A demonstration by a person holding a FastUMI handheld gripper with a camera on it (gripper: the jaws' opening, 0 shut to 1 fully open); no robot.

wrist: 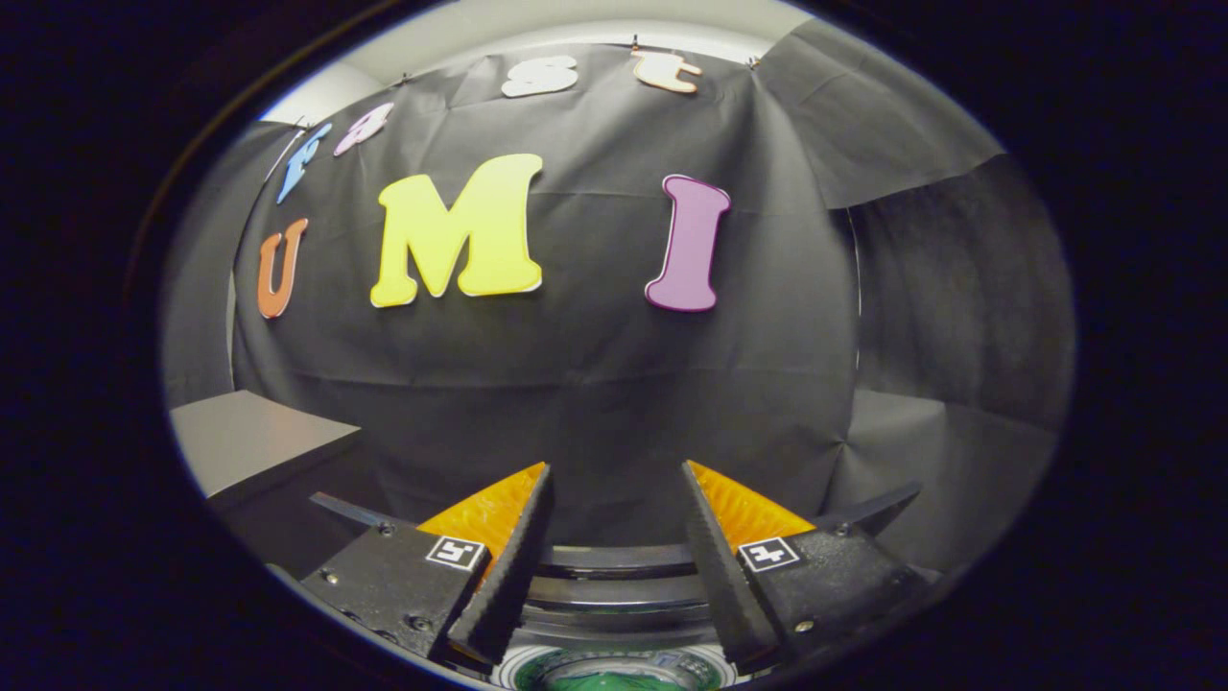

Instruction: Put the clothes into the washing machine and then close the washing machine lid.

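Note:
My gripper point(614, 475) points at the black booth wall, its two fingers spread apart with nothing between them. Low between the finger bases I see the round top of the washing machine point(614, 585), a dark ring with paler bands. Inside its opening lies something green point(614, 679), mostly cut off; I cannot tell whether it is clothing. The machine's lid is hidden from me.
A grey table surface point(254, 441) stands to the left of the fingers, with a dark edge below it. The black cloth wall point(614, 384) closes off everything ahead and to the right.

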